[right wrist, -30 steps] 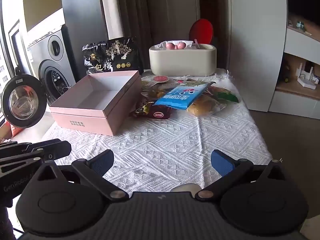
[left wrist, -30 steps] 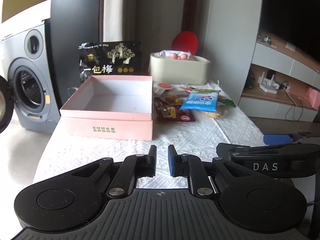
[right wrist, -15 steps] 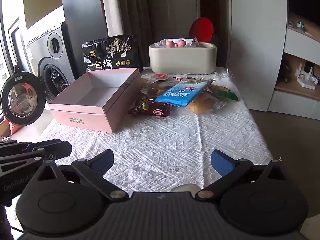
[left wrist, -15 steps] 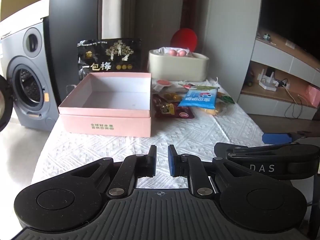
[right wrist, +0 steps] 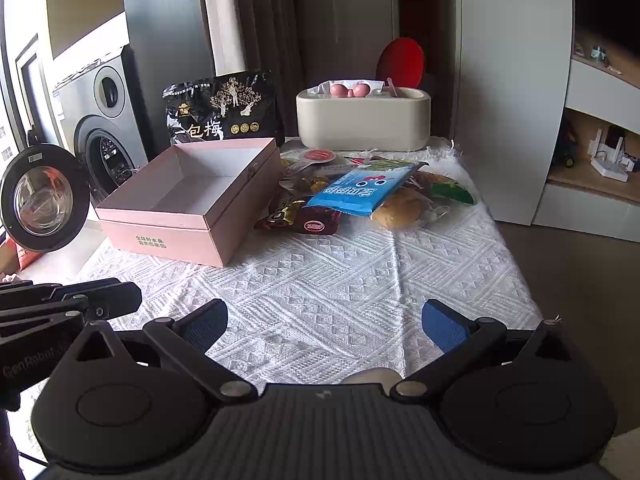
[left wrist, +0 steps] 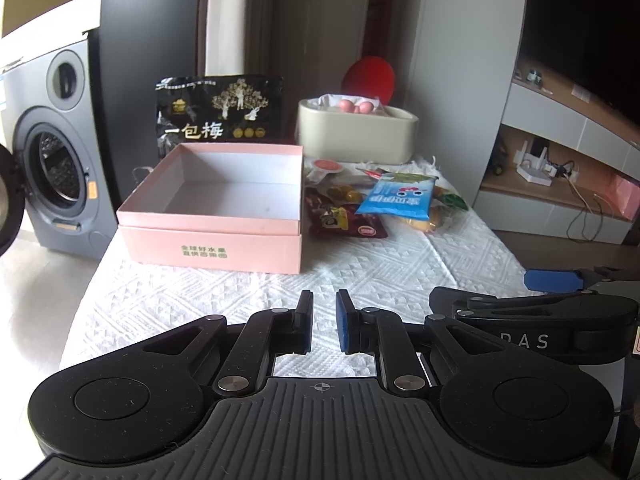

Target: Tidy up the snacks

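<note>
Ahead of both grippers, the snack pile (right wrist: 360, 196) lies on the surface's white cloth (right wrist: 340, 280), just right of the empty pink box (right wrist: 188, 204), its top blue packet (right wrist: 362, 190) running long axis toward the far right. Right gripper (right wrist: 324, 320), jaws spread wide and holding nothing, faces the pile more squarely; left gripper (left wrist: 322, 322), jaws nearly closed and holding nothing, sits nearer the box

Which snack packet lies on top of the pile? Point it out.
The blue packet with cartoon eyes; it rests over the dark red packet and the bun.
</note>
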The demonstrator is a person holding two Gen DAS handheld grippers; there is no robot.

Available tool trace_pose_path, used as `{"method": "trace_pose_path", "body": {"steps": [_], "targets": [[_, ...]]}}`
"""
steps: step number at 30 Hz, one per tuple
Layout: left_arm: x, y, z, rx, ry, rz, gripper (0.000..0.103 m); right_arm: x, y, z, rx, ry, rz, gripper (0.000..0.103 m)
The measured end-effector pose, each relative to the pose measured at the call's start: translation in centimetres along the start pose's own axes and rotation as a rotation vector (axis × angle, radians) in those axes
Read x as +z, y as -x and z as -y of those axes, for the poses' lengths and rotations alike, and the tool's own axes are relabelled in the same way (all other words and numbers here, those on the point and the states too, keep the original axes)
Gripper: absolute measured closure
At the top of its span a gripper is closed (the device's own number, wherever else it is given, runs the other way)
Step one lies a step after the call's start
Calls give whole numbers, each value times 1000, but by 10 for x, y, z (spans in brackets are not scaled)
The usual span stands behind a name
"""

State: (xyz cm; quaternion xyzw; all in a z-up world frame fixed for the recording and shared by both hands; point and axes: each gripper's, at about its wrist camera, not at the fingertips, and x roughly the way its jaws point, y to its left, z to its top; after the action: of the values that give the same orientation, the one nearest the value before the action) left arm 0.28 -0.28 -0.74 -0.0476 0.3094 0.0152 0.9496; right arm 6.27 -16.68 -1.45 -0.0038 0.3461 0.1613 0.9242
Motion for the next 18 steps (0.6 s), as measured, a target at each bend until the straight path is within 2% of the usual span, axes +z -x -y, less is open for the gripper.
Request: {"method": "trace_pose_path", "body": {"steps": [18], "targets": [[3, 4, 2, -20, 2, -4, 87, 0, 4, -1, 1, -5, 12, 0]]}}
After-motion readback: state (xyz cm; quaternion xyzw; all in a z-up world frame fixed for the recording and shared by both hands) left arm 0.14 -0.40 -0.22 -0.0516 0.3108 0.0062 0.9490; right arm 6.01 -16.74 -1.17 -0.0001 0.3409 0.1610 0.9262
